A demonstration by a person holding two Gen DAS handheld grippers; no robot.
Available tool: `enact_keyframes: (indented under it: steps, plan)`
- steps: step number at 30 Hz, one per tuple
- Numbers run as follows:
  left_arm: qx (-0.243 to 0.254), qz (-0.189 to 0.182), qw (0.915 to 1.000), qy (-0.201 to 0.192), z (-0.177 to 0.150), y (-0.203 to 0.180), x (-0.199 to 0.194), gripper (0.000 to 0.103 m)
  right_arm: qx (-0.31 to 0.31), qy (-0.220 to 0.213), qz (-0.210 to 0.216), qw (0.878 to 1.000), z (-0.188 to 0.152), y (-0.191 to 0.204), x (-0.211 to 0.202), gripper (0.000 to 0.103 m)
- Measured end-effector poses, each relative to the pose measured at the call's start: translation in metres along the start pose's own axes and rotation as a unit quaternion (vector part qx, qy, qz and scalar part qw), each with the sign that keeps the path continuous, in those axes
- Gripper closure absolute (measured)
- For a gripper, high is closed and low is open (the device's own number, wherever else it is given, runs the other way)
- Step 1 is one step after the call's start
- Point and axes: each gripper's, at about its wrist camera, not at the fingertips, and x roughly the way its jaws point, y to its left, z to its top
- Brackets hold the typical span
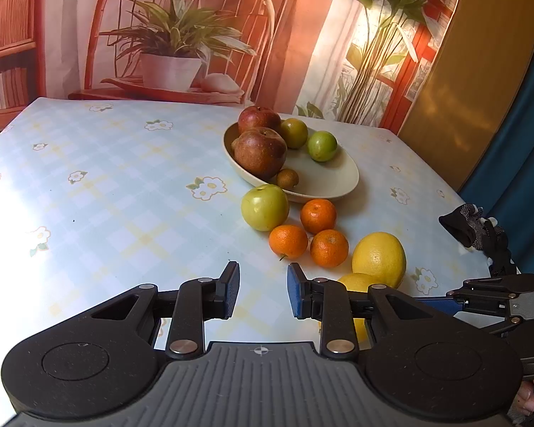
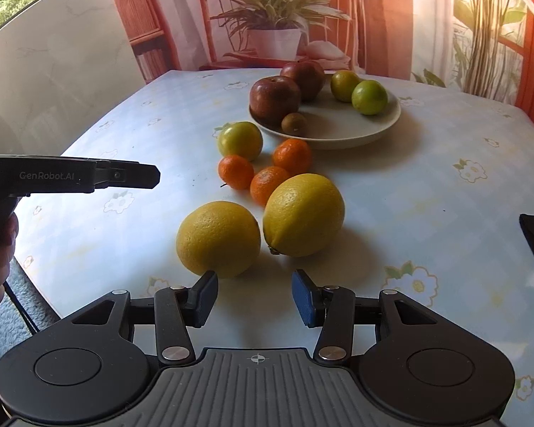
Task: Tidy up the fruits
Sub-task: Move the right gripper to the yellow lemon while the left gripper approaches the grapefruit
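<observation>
A beige plate point(image 1: 331, 181) point(image 2: 341, 131) holds two red apples point(image 2: 276, 98), two small green fruits point(image 2: 369, 96) and a little brown fruit point(image 2: 294, 122). On the cloth in front of it lie a green apple point(image 1: 264, 207) point(image 2: 240, 140), three mandarins point(image 1: 288, 241) point(image 2: 292, 156) and two big yellow citrus fruits point(image 2: 219, 238) point(image 2: 302, 213). My left gripper point(image 1: 263, 277) hovers open and empty just short of the mandarins. My right gripper point(image 2: 255, 284) is open and empty too. Its left finger sits beside the nearer yellow fruit.
The table wears a pale blue checked cloth with flowers point(image 1: 124, 185). A black glove point(image 1: 470, 227) lies at its right edge. A printed backdrop of a chair and plants point(image 1: 181, 35) hangs behind. The left half of the table holds no objects.
</observation>
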Motion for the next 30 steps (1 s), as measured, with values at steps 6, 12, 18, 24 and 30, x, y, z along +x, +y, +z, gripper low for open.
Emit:
enact_keyframes:
  steps: [6,12,18,24,30]
  plan:
    - [-0.002,0.004,1.0000,-0.002,0.000,0.002,-0.001,0.072,-0.015,0.019,0.025,0.999,0.002,0.010,0.013,0.060]
    - [-0.005,0.007,0.9999,-0.005,0.001,0.005,-0.002,0.072,-0.032,0.027,0.032,0.999,0.006,0.020,0.021,0.061]
    - [-0.009,0.003,0.9999,-0.004,0.003,0.006,0.000,0.072,-0.047,0.024,0.033,0.998,0.013,0.025,0.024,0.061]
    - [-0.013,-0.017,0.9998,0.003,0.013,0.008,0.014,0.072,-0.068,0.023,0.028,0.997,0.024,0.031,0.032,0.061]
    - [0.000,-0.067,0.9975,0.021,0.029,0.002,0.039,0.073,-0.089,0.018,0.027,0.996,0.034,0.038,0.040,0.062]
